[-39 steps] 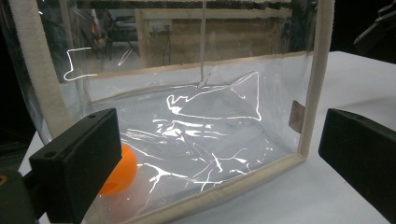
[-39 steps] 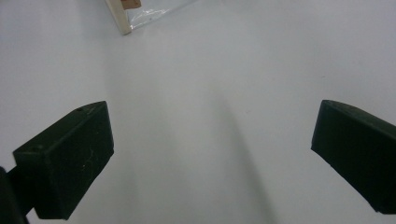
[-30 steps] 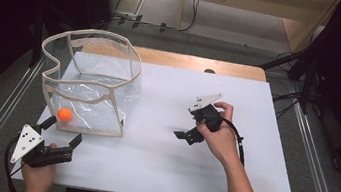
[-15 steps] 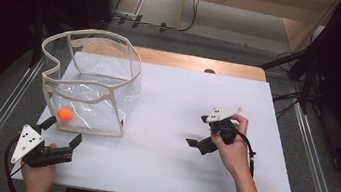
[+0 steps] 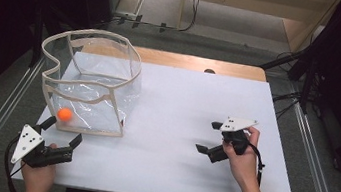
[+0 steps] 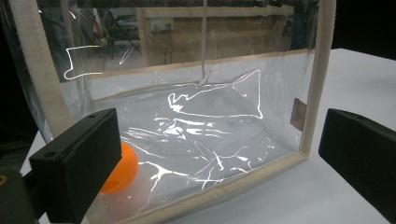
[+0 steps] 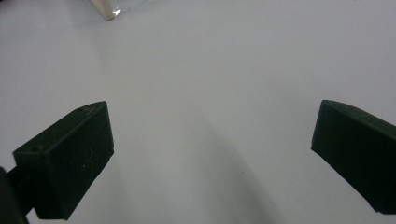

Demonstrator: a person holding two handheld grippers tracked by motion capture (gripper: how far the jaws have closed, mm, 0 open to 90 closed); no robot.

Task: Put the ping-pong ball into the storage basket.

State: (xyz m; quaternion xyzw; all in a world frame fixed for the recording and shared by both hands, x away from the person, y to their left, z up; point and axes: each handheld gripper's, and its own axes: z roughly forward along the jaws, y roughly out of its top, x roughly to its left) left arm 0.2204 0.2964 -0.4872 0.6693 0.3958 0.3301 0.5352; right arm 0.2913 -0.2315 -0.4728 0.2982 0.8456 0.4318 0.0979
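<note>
Ball (image 5: 65,114), orange, inside clear bag (image 5: 90,85), at its near-left corner on the white surface (image 5: 180,117). Right gripper (image 5: 211,138) has drawn back from mid-surface toward the near right, fingers released, empty: drop judged done. Left gripper (image 5: 61,131) just before the bag's near edge, fingers spread, empty. Open room: whole middle and right; left edge close.

Orange ball (image 5: 65,114) inside clear plastic bag (image 5: 90,85), resting at near left corner, bag upright, cream-trimmed, mouth open
</note>
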